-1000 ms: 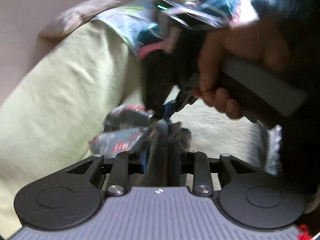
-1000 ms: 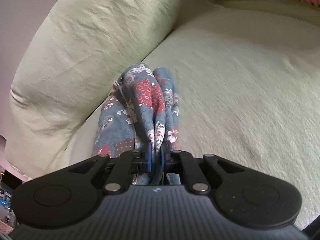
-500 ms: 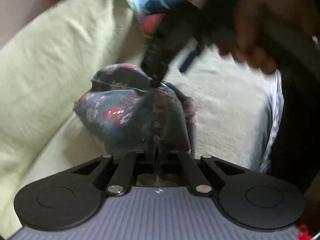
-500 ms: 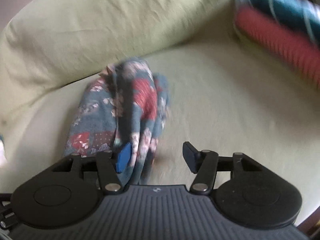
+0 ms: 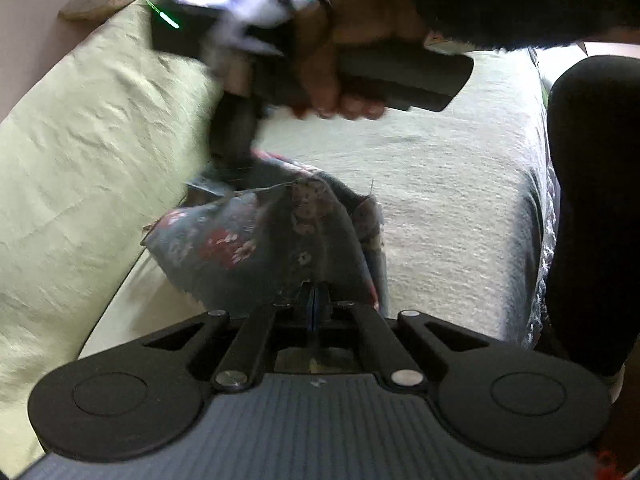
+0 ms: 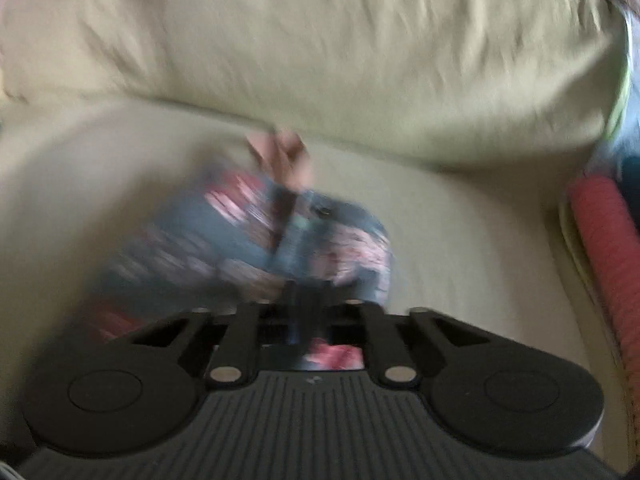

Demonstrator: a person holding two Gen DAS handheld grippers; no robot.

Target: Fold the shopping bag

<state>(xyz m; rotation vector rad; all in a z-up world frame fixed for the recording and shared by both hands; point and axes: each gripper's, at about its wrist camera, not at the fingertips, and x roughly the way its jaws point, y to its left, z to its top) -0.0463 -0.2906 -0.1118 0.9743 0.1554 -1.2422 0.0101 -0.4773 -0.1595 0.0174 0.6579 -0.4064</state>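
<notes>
Since the earlier frame, right tool (image 6: 306, 300) was re-closed on the shopping bag (image 5: 264, 248); left tool (image 5: 314, 300) clamped its near end. Bag lay bunched on the sofa seat (image 5: 440, 200) by the back cushion (image 5: 92, 152), long axis spanned between both tools.

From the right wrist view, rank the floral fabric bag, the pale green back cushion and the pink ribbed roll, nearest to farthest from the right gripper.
1. Floral fabric bag, clamped in the right gripper.
2. Pale green back cushion, straight ahead behind the bag.
3. Pink ribbed roll, far right edge.

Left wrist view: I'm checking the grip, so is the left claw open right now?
No, the left claw is shut, its fingers pressed together on the floral shopping bag.
</notes>
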